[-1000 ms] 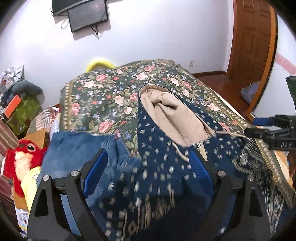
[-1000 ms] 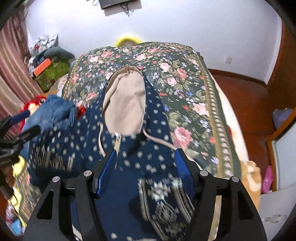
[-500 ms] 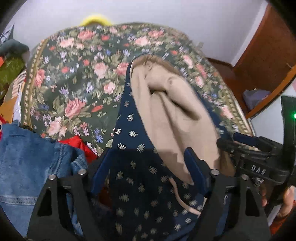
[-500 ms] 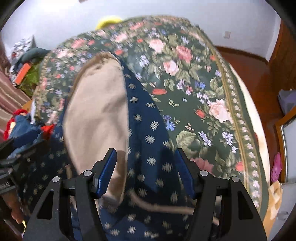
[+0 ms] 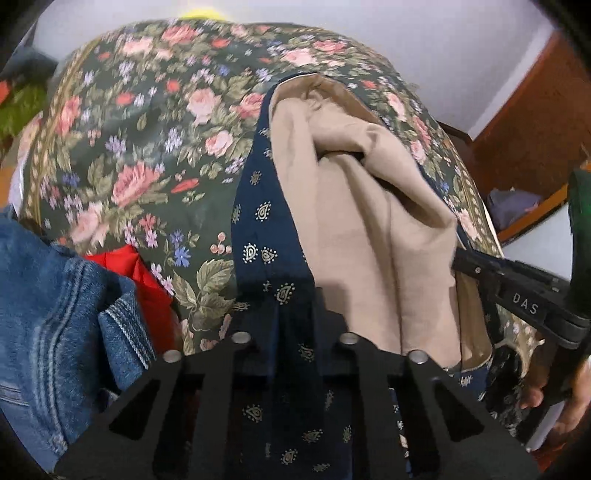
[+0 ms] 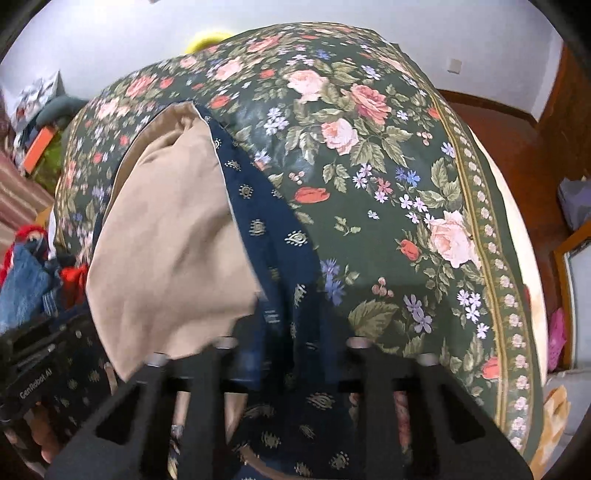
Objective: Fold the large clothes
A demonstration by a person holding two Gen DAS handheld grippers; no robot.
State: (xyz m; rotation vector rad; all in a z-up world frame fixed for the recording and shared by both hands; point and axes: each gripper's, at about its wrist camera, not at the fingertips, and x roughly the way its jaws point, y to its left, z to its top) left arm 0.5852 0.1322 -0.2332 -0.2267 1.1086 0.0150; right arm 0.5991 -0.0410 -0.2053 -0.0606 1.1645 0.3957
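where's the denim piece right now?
The blue denim garment sits at the lower left of the left wrist view, on the floral bedspread beside the red cloth, left of the navy hooded garment; it also shows at the right wrist view's far left edge.

I see a big bed [image 6: 388, 177] with a dark green cover full of pink roses. Behind it is a white wall [image 6: 332, 18]. The floor [image 6: 506, 140] is brown wood, and a brown wooden door [image 5: 535, 122] stands at the right.

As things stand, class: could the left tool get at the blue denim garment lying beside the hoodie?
Probably not yet: the left tool is closing on the navy hoodie. The denim garment lies uncovered beside it.
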